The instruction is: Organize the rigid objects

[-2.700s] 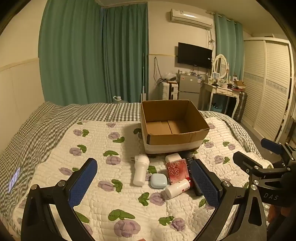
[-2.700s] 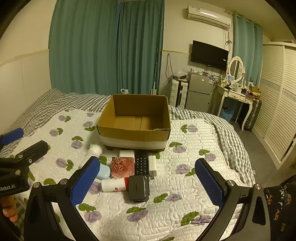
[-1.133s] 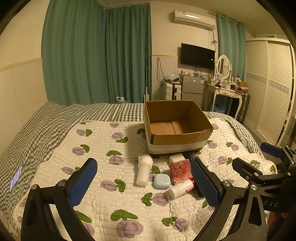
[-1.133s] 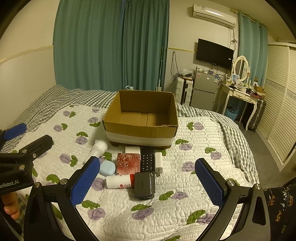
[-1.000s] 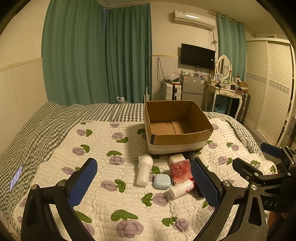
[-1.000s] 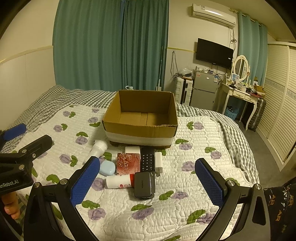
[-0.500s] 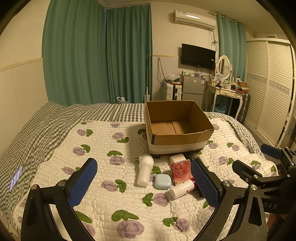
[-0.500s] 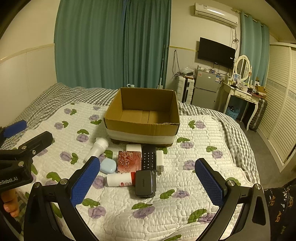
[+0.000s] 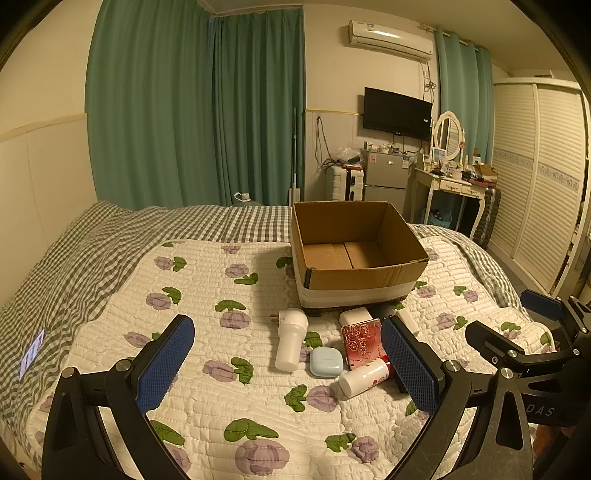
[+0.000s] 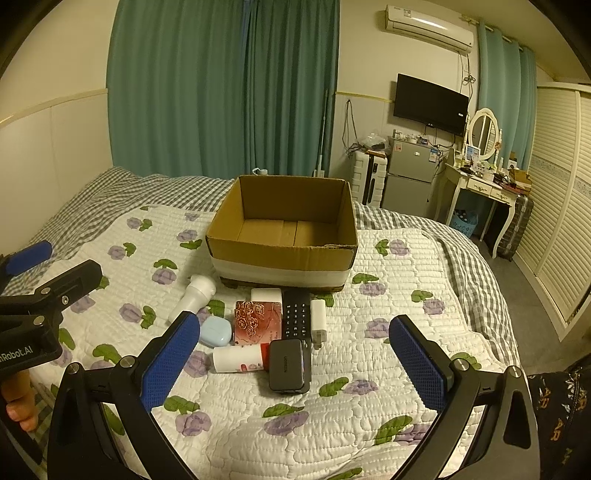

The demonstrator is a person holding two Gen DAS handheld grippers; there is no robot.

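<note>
Your left gripper (image 9: 288, 363) and right gripper (image 10: 295, 362) both gape wide, holding nothing; the dark charger box (image 10: 289, 365) lies nearest, the cardboard box (image 10: 282, 236) beyond the clutter.

You are working in a home bedroom. A bed with a floral quilt (image 10: 388, 295) over a checked sheet (image 9: 92, 251) fills the view ahead of you. At twelve o'clock hang green curtains (image 10: 221, 88); toward one o'clock sit a wall television (image 10: 430, 103), an air conditioner (image 10: 428, 24) and a small fridge (image 10: 408, 181); toward two o'clock stand a mirrored dressing table (image 10: 480, 184) and a louvred wardrobe (image 9: 546, 177).
</note>
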